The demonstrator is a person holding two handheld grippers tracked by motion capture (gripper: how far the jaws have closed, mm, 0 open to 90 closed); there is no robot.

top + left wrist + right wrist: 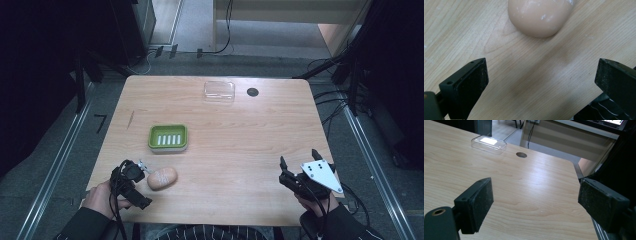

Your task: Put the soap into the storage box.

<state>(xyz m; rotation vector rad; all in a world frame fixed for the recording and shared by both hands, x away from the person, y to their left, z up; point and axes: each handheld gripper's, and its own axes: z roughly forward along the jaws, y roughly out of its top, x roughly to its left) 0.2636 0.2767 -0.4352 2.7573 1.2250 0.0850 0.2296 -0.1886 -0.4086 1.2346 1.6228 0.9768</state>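
A peach-coloured oval soap bar (162,178) lies on the wooden table near the front left. My left gripper (141,170) stands open just left of it, not touching; in the left gripper view the soap bar (539,17) lies ahead of the wide-apart jaws. A green soap dish (168,137) with white slots sits behind the soap. A clear plastic lid (219,91) rests at the far middle, and the lid (489,144) lies far ahead in the right gripper view. My right gripper (298,164) is open near the front right edge, holding nothing.
A round dark cable hole (252,92) sits in the tabletop beside the lid. The table's right edge (584,202) runs close under the right jaw. Cables and dark stands surround the table on the floor.
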